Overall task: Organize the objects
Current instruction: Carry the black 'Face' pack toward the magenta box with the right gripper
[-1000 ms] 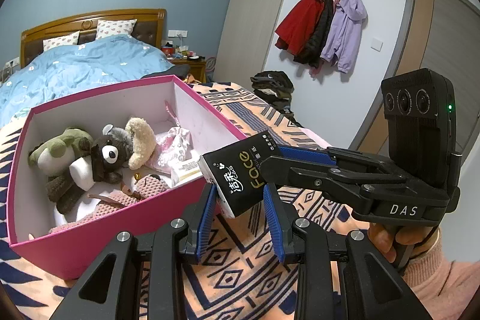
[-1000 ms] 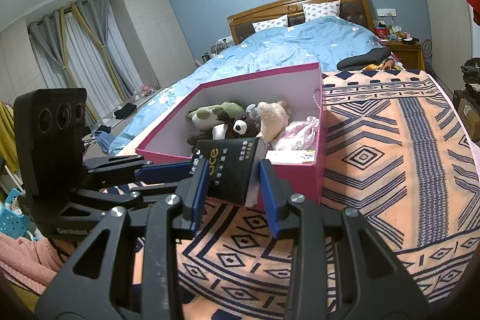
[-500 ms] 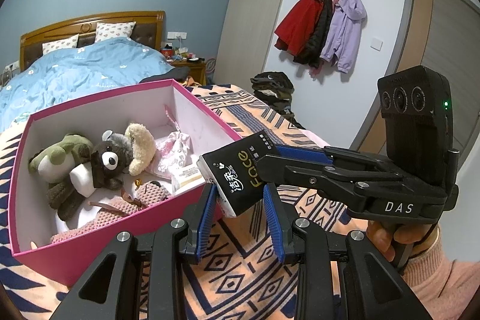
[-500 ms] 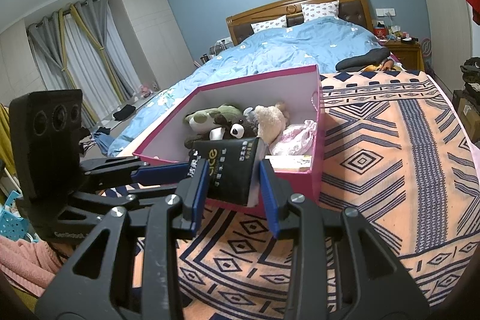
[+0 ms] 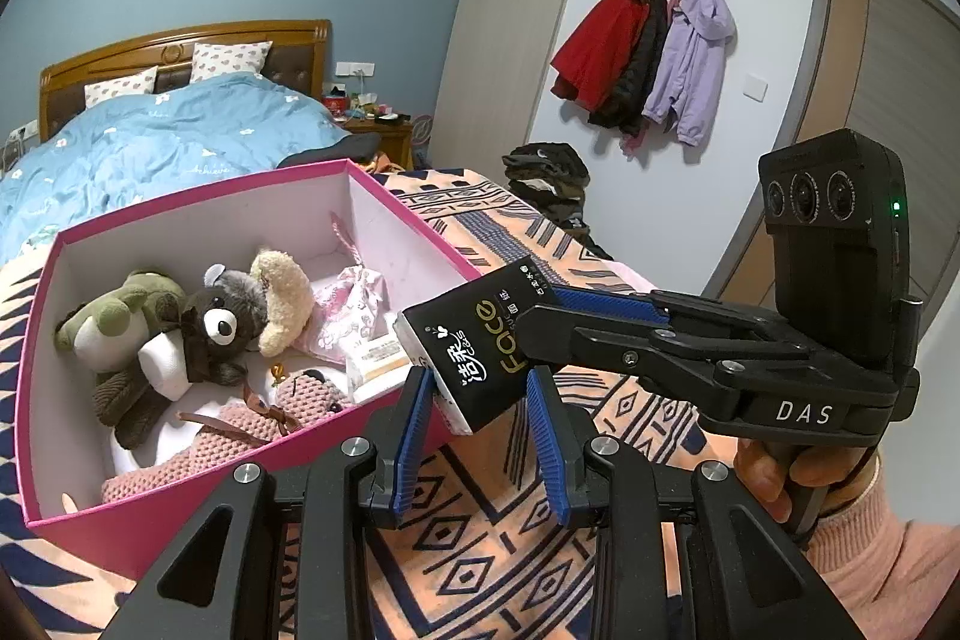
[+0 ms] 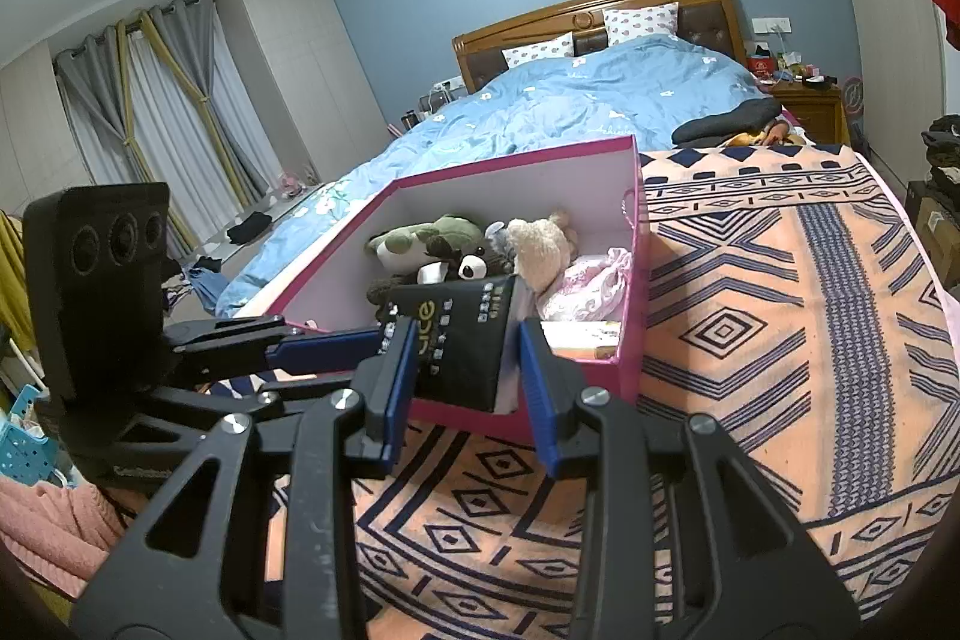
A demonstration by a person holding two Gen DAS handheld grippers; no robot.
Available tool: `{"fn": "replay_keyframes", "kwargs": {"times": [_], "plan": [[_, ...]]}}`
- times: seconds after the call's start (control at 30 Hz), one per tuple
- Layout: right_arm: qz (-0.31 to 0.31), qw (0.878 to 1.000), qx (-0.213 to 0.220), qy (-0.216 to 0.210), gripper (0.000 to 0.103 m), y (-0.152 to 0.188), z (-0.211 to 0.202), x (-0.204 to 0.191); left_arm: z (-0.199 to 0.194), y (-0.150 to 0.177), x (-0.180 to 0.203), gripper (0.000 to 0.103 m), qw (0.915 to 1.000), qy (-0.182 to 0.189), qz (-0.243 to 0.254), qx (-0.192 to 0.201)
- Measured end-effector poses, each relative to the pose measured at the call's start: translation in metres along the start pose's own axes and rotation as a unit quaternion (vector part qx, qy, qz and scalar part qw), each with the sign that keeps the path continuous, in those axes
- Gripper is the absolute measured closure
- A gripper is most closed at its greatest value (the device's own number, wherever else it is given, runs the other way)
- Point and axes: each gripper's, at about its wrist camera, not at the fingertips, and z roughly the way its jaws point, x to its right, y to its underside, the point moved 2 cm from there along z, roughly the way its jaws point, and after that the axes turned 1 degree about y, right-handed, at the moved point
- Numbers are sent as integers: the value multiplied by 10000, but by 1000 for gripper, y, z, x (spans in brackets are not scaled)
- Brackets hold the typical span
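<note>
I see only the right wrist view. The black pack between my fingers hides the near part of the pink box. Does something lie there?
Observer: Yes. A pink knitted toy lies against the near wall of the pink box.
Operator: On the pack I read only "ice". What is the whole word?
Observer: The left wrist view shows "Face" in gold letters.
Operator: What is on the wall at my right?
Observer: Three coats, red, black and lilac, hang from hooks beside a door.
</note>
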Motion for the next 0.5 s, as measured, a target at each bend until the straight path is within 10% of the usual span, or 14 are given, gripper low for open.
{"fn": "replay_keyframes", "kwargs": {"times": [0.5], "plan": [[-12,10000,15,9,66,-4,2,1,2,-3,-2,71,10000,-26,-2,-4]]}}
